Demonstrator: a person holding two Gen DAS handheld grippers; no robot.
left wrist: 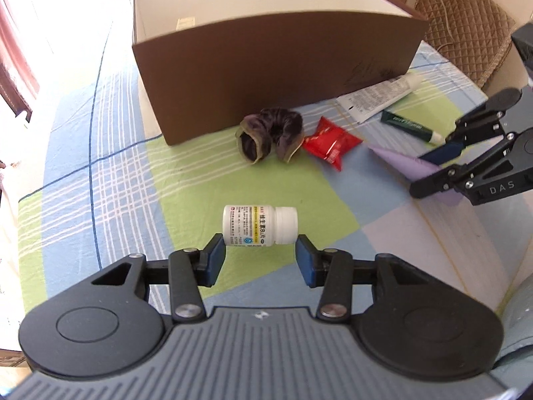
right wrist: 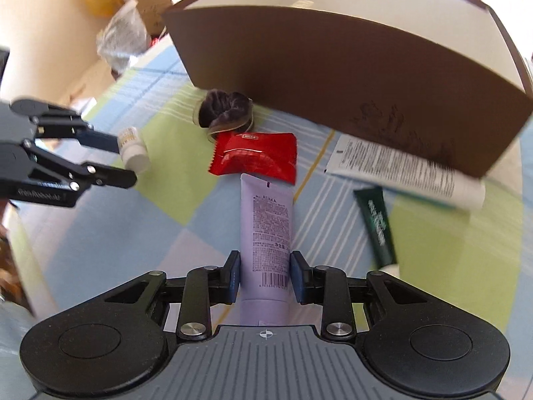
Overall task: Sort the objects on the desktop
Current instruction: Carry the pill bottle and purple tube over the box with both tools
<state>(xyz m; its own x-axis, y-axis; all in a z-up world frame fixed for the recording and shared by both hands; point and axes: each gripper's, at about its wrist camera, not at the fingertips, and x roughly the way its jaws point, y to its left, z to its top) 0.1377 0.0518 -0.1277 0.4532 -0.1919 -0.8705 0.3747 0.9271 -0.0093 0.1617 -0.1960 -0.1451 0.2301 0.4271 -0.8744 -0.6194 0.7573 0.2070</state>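
**Two grabs lined up, box waiting ahead**

The white pill bottle (left wrist: pixel 260 226) lies on its side just ahead of my left gripper (left wrist: pixel 259 256), cap toward my right pad. My left jaws stand apart, a pad at each end of the bottle, not yet squeezing. I judge it light, rigid and smooth — likely to roll, so I would close end to end, base against one pad and cap against the other.

The lilac tube (right wrist: pixel 266 233) runs straight out between the fingers of my right gripper (right wrist: pixel 265 278); the pads sit against its sides near the barcode end, though whether they are truly clamped I cannot tell. It looks soft and squeezable — a gentle hold low on the body seems safest.

Beyond my jaws lie a red packet (right wrist: pixel 255 156), a dark scrunchie (left wrist: pixel 271 136), a green tube (right wrist: pixel 376 226) and a white tube (right wrist: pixel 399 170), then the brown box (left wrist: pixel 276 76).
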